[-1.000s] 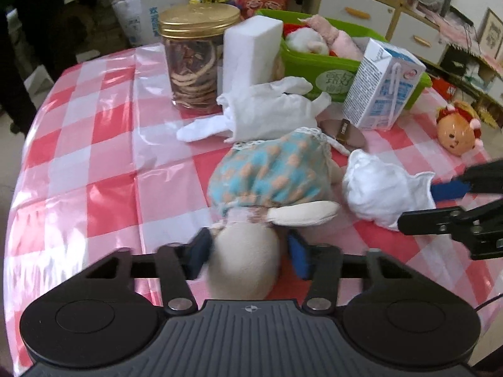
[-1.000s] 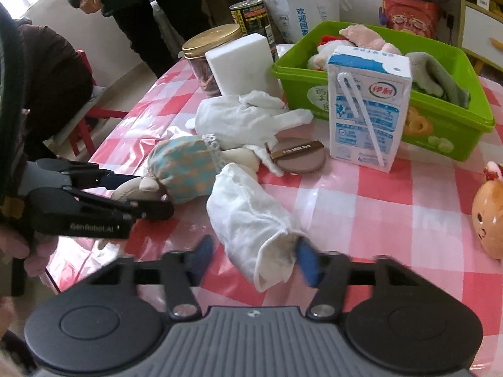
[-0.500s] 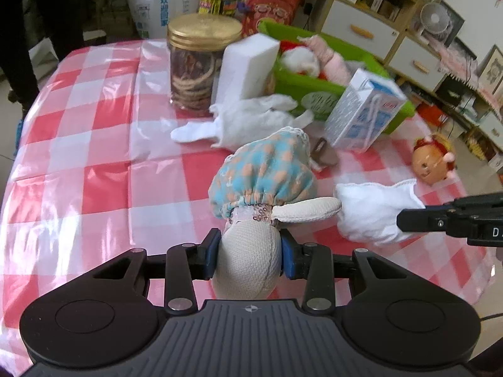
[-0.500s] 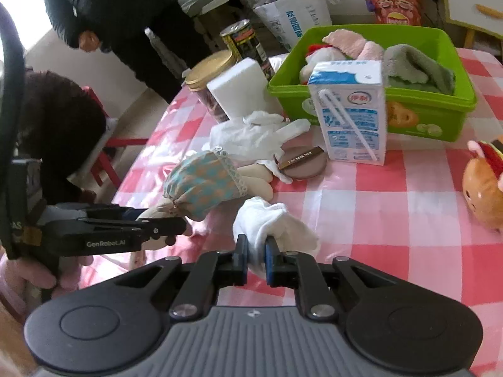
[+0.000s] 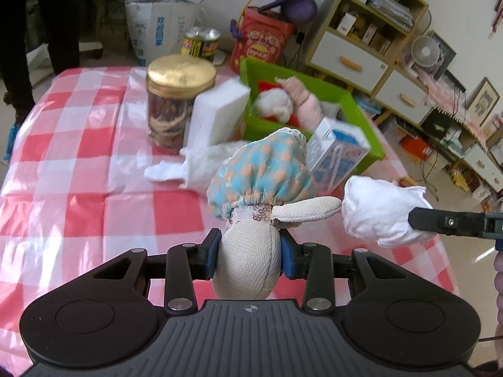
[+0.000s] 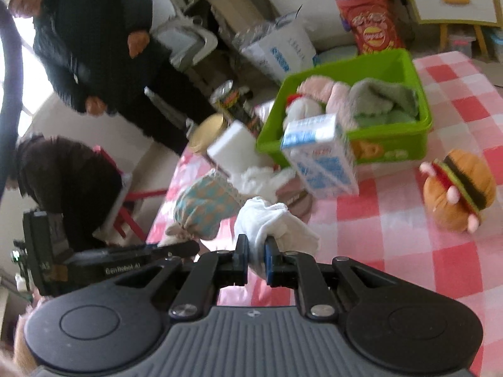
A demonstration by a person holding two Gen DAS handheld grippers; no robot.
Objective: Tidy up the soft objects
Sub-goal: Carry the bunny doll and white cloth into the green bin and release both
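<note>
My left gripper (image 5: pixel 250 256) is shut on the cream head of a rag doll (image 5: pixel 261 176) in a blue and orange dress, held up off the checked table. My right gripper (image 6: pixel 255 259) is shut on a white cloth glove (image 6: pixel 270 223), also lifted; the glove shows in the left wrist view (image 5: pixel 377 210) to the right of the doll. The doll shows in the right wrist view (image 6: pixel 204 207) to the left of the glove. A green bin (image 6: pixel 389 147) with soft things in it stands at the back of the table. A second white glove (image 5: pixel 195 163) lies on the table.
A milk carton (image 6: pixel 320 157) and a white foam block (image 5: pixel 217 113) stand in front of the bin. A gold-lidded jar (image 5: pixel 176 100) stands to the left. A burger plush (image 6: pixel 459 188) lies at the right. A brown compact (image 6: pixel 295 201) lies by the carton. People stand beyond the table's left side.
Both grippers closed, the left on the doll's head and the right on the glove, and both have lifted their loads off the table toward the bin.
</note>
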